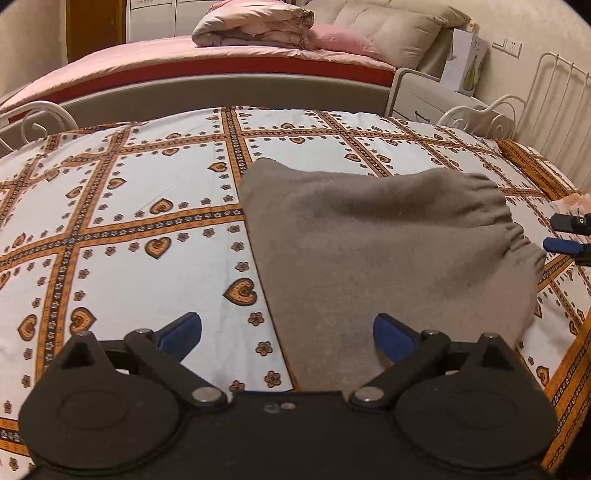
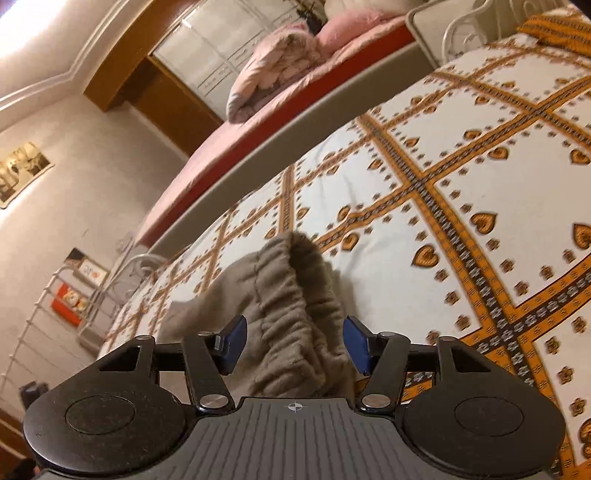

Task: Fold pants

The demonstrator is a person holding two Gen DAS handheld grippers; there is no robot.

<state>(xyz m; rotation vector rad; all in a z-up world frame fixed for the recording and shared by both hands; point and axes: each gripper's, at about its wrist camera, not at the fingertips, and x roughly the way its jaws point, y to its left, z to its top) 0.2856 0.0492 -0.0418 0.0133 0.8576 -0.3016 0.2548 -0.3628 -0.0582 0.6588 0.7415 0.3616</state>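
Observation:
Grey-brown pants [image 1: 369,251] lie folded on the patterned bedsheet [image 1: 140,206], their gathered elastic waistband [image 1: 509,229] toward the right. My left gripper [image 1: 288,332] hovers over the near end of the pants with its jaws wide apart; the right pad sits above the cloth, the left pad above bare sheet, gripping nothing. My right gripper [image 2: 295,343] is open, and the puckered waistband [image 2: 295,306] lies loose between its blue pads without being pinched. From the left wrist view, the right gripper [image 1: 565,234] shows at the right edge beside the waistband.
A white metal bed frame [image 1: 554,96] rims the sheet at the back and right. Behind it stands a pink bed [image 1: 184,62] with a folded quilt [image 1: 255,26] and pillows. A white nightstand [image 1: 424,96] is at the back right. Bare sheet spreads to the left of the pants.

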